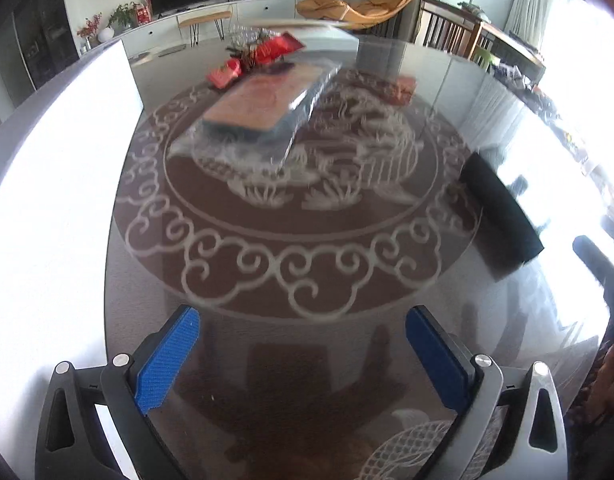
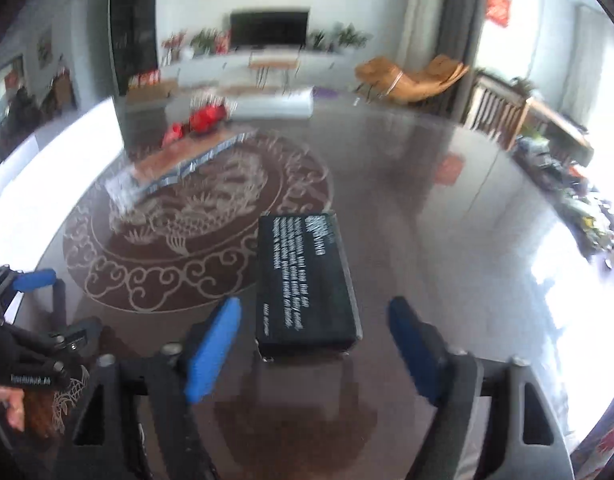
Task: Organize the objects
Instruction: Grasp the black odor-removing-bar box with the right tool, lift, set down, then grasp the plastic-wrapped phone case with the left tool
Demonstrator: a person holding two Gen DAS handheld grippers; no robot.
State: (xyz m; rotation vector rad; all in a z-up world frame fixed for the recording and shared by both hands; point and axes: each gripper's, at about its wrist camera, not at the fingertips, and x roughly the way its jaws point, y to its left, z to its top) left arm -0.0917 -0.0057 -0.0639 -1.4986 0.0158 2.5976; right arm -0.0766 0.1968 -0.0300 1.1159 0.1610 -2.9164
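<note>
A black box with white print (image 2: 307,280) lies on the glass table (image 2: 427,200). Its near end reaches in between the blue pads (image 2: 213,348) of my right gripper (image 2: 313,308), which is open and clear of the box's sides. In the left wrist view the same black box (image 1: 503,216) lies at the right. My left gripper (image 1: 303,356) hovers open over the table's near part with nothing between its fingers. One of its blue pads (image 2: 35,280) shows at the left edge of the right wrist view. A flat orange-topped box in clear wrap (image 1: 263,104) (image 2: 179,160) lies further back.
Red packets (image 1: 227,72) and a red decoration (image 2: 205,118) sit behind the wrapped box. A long white object (image 2: 271,104) lies at the table's far edge. The glass carries a round brown dragon pattern (image 1: 291,216). Strong glare covers both sides. A person's hand (image 2: 11,404) shows at lower left.
</note>
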